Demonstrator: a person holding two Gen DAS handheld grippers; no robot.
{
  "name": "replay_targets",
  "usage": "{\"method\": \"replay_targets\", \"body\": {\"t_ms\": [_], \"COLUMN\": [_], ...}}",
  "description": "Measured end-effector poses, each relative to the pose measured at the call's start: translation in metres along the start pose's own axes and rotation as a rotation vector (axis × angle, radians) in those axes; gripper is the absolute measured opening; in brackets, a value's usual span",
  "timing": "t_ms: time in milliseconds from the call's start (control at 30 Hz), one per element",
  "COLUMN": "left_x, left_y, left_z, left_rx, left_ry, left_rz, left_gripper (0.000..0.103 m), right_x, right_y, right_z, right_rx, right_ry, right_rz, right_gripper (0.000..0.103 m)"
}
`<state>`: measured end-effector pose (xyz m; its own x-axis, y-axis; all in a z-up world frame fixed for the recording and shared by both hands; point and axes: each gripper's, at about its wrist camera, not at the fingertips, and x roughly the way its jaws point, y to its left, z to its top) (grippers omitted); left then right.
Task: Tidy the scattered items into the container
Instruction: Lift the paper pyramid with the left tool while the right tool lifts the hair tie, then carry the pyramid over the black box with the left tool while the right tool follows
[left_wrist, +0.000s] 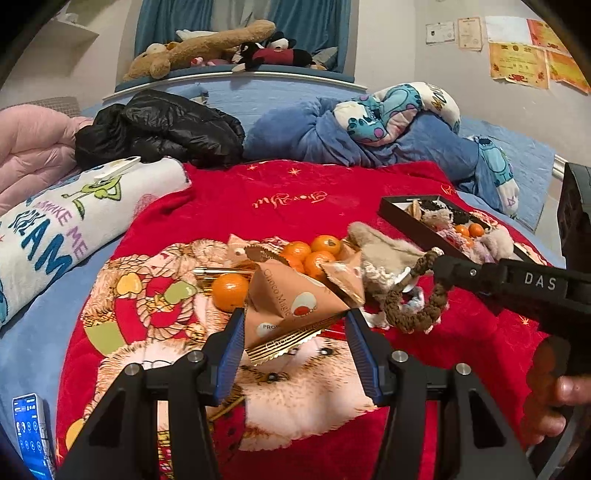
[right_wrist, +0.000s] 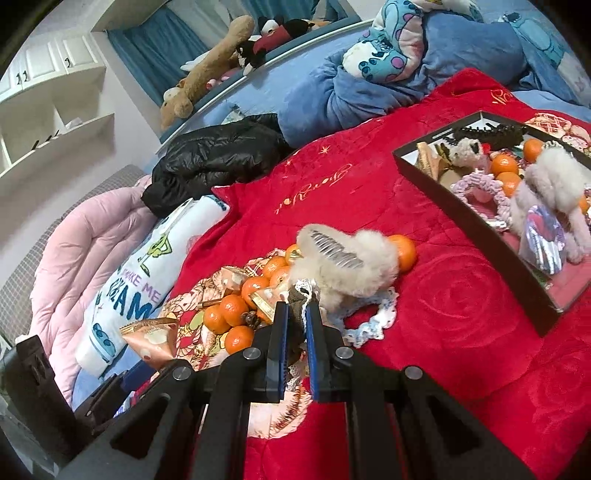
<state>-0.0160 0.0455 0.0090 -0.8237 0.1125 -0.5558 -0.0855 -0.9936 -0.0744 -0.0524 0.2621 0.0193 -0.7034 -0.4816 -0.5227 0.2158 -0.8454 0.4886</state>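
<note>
Left gripper spread around a snack packet; right gripper clamped on a brown crocheted ring.

The left gripper (left_wrist: 295, 325) has its jaws set wide, one blue pad on each side of a tan triangular snack packet (left_wrist: 291, 295); the pads sit just beside the packet's edges, and whether they touch it cannot be told. The packet lies on the red blanket (left_wrist: 295, 184) against a pile of small oranges (left_wrist: 314, 254). The right gripper (right_wrist: 297, 325) has its jaws drawn nearly together, pinching the brown crocheted ring (left_wrist: 413, 299), which hangs from the fingertips just above the blanket beside a fluffy beige hair clip (right_wrist: 347, 258). The black tray (right_wrist: 461, 206) lies on the blanket to the right, well apart from the pile, holding oranges, hair clips and a pink crocheted ring.
</note>
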Motion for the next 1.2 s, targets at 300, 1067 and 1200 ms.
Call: {"method": "replay_targets", "body": {"t_ms": [300, 1067, 1200], "left_x": [0.005, 0.019, 0.019], "left_y": [-0.046, -0.208, -0.223], "left_z": [0.0, -0.011, -0.014], "left_rx": [0.038, 0.115, 0.14], "left_ry": [0.009, 0.048, 0.054], "left_rz": [-0.055, -0.331, -0.35], "left_gripper": [0.056, 0.056, 0.056], "right_x": [-0.035, -0.193, -0.202], "right_y": [-0.026, -0.147, -0.15], "right_z": [0.008, 0.015, 0.015], "right_rx": [0.027, 0.129, 0.138], "right_ry": [-0.055, -0.24, -0.244], "right_rz": [-0.036, -0.292, -0.296], "right_gripper": [0.011, 0.011, 0.011]}}
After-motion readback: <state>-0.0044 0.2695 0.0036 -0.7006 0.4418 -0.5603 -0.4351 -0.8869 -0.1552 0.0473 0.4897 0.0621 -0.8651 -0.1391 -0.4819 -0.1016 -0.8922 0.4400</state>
